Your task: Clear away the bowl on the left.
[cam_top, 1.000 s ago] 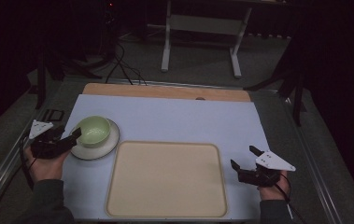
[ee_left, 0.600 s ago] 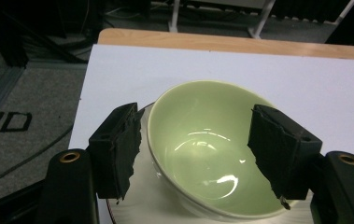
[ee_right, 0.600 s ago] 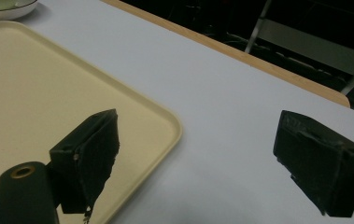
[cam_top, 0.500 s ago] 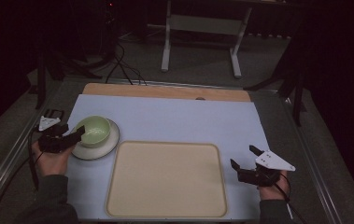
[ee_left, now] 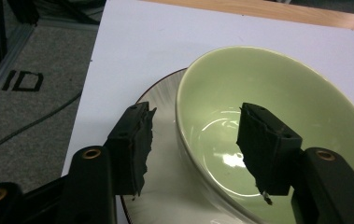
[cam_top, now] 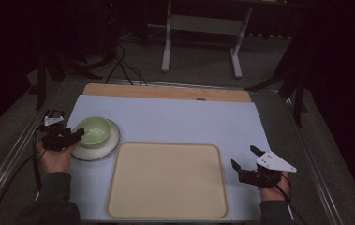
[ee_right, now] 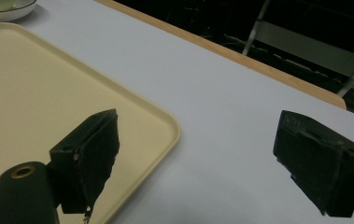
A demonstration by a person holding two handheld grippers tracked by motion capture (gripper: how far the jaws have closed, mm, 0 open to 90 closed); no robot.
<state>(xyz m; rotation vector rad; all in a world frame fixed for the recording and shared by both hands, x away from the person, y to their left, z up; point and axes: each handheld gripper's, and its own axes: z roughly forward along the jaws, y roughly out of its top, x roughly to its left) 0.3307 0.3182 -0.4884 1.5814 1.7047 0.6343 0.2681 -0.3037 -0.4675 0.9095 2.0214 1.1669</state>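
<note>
Moved up along table's left edge since a second ago, left gripper (ee_left: 193, 140) now straddling near rim of green bowl (ee_left: 277, 107) on white plate (cam_top: 110, 143), jaws apart, one inside, one outside; right gripper (ee_right: 198, 158) wide, beside beige tray (cam_top: 166, 180), right on white mat (cam_top: 189, 119).

Table (cam_top: 175, 117): tray (cam_top: 166, 180), plate (cam_top: 105, 147)

The bowl (cam_top: 93, 132) on its plate (cam_top: 104, 149) blocks the surface's left side, while the bare tray (cam_top: 166, 180) and the far surface (cam_top: 184, 119) lie open.
</note>
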